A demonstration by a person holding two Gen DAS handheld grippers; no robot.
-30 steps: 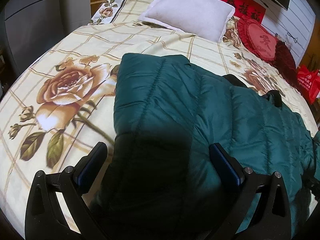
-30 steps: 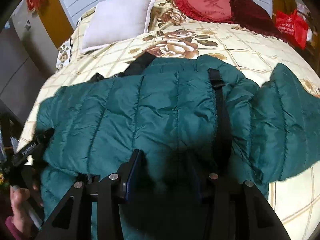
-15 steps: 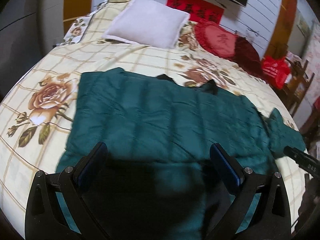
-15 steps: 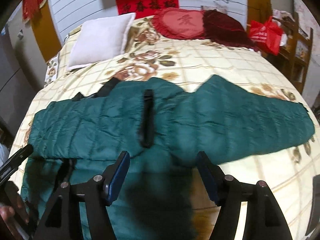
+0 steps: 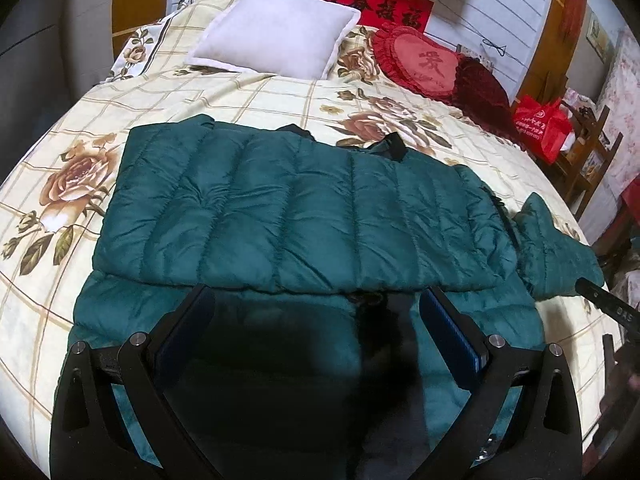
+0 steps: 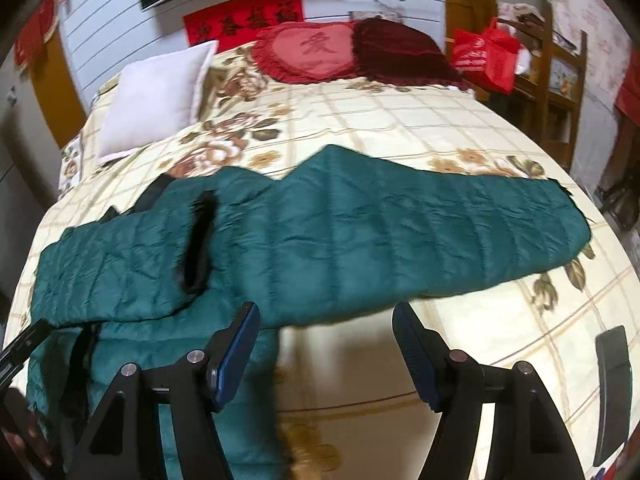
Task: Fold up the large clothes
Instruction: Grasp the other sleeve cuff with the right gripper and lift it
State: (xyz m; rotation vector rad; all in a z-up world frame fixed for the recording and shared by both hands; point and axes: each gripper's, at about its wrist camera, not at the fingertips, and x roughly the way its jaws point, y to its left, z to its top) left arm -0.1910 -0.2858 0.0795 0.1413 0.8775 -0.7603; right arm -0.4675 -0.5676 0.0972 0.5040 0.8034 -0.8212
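Observation:
A dark green puffer jacket (image 5: pixel 304 208) lies spread across the flowered bed sheet (image 5: pixel 60 184), one half folded over the other. In the right wrist view its sleeve (image 6: pixel 440 224) stretches out flat to the right, and a black strip (image 6: pixel 198 248) runs along the body. My left gripper (image 5: pixel 318 306) hovers open above the jacket's near edge with nothing between its fingers. Just off the jacket's lower edge, my right gripper (image 6: pixel 326 314) stands open over bare sheet, also holding nothing. The tip of the right gripper shows at the right edge of the left wrist view.
A white pillow (image 5: pixel 276 40), a red heart cushion (image 5: pixel 424 60) and a dark red cushion (image 5: pixel 480 80) lie at the head of the bed. A red bag (image 6: pixel 488 56) and wooden shelving (image 6: pixel 556 80) stand to the right. A dark flat object (image 6: pixel 612 392) lies at the bed's right edge.
Both grippers drew back and up from the jacket, so more of the bed shows. The right gripper's jaws widened and let go of the fabric. The sleeve now lies stretched out to the right.

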